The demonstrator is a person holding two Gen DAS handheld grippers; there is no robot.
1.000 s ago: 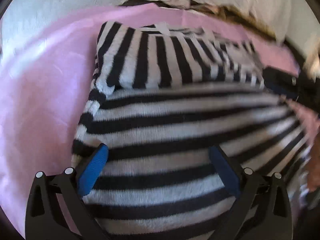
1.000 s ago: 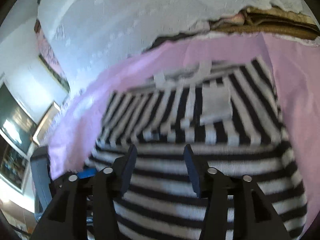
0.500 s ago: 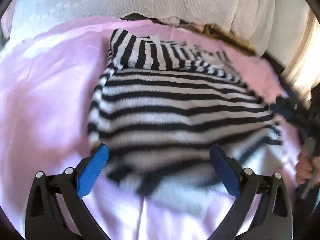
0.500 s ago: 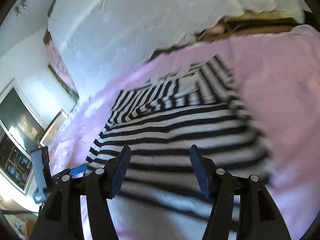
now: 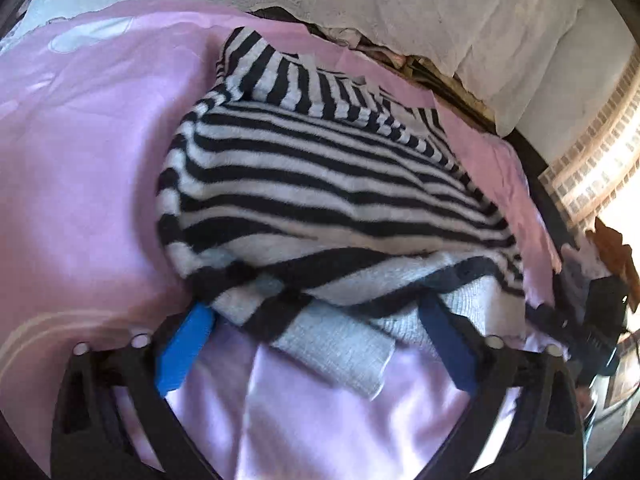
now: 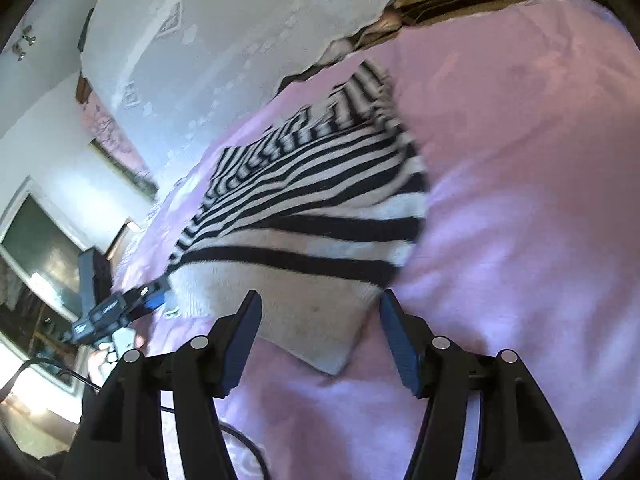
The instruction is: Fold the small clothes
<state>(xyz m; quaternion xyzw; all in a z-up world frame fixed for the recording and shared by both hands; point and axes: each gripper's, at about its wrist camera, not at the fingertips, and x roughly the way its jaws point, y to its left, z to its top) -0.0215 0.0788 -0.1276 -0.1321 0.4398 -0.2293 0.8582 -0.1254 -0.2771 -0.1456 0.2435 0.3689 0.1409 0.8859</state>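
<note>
A black-and-white striped sweater (image 5: 320, 184) lies folded on a pink sheet (image 5: 80, 200). Its grey-white near hem (image 5: 340, 344) reaches between the blue pads of my left gripper (image 5: 316, 320). The jaws are closing, and the pads still stand apart from the cloth. In the right wrist view the same sweater (image 6: 320, 208) runs away to the upper left, and its white hem corner (image 6: 320, 340) lies between the fingers of my right gripper (image 6: 320, 312), which is open and not pressing on it. The left gripper (image 6: 120, 308) shows at the sweater's far left corner.
A white lace cover (image 5: 400, 0) lies behind the pink sheet, with a brown pile (image 6: 460, 0) at its edge. A dark framed screen (image 6: 40, 248) is on the wall at left. A black cable (image 6: 244, 444) lies near the right gripper. Pink sheet (image 6: 520, 200) stretches right of the sweater.
Both grippers have drawn back from over the striped sweater to its near hem. The right wrist view has swung round, so the sweater now lies at a slant.
</note>
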